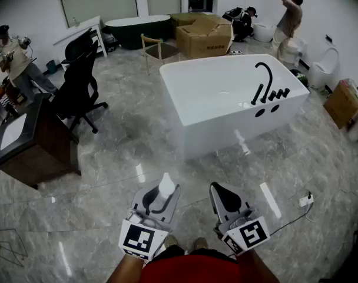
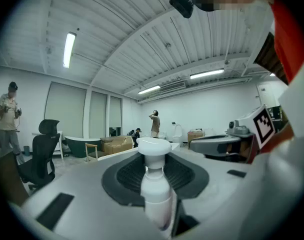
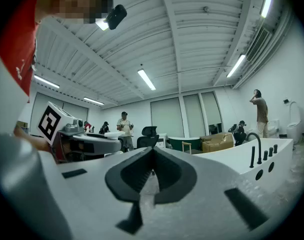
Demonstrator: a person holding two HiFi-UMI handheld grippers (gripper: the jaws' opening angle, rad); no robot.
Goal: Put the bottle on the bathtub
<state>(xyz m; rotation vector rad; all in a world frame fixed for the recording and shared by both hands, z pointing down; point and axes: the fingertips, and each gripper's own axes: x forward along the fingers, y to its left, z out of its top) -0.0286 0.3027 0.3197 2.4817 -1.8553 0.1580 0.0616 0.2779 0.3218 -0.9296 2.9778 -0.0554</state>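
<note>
Halfway there, the left gripper (image 1: 158, 200) is clamping the bottle (image 1: 166, 185), the right gripper (image 1: 225, 197) is riding closed and empty, and the bathtub (image 1: 191, 114) is lying unreached at one o'clock.

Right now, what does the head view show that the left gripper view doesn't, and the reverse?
Only the head view: the whole white bathtub with its black faucet, and the floor between it and the bottle. Only the left gripper view: the ceiling lights, and the jaws closed on the bottle below its cap. Both: the bottle in the left hand-held gripper, and the black office chair.
</note>
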